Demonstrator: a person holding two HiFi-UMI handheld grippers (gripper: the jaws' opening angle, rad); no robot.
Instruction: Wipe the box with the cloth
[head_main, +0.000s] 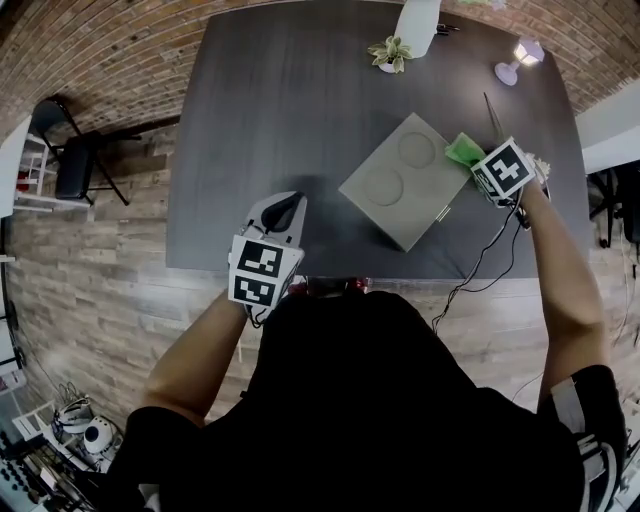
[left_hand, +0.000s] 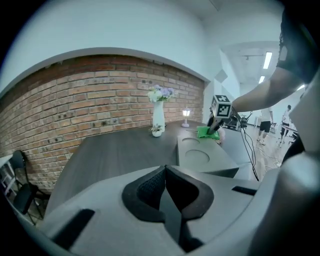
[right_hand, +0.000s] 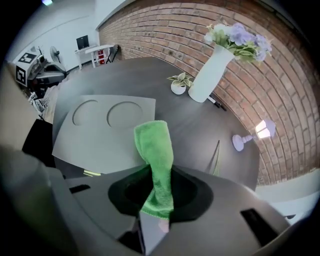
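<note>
Dark-shirted torso fills the foot of the head view. Beyond it the left gripper hovers at the near edge of the surface, well apart from the box. The right gripper holds the cloth at the box's right side, toward the surface's right edge. The box's long axis runs from far right to near left.

Left gripper view: jaws together, nothing between them. The box lies ahead and right, with the cloth at its far end.

Right gripper view: jaws clamped on the cloth, its free end over the box's near edge. The box stretches away leftward, so the right gripper is far nearer. A sweep left along that axis looks apt.
</note>
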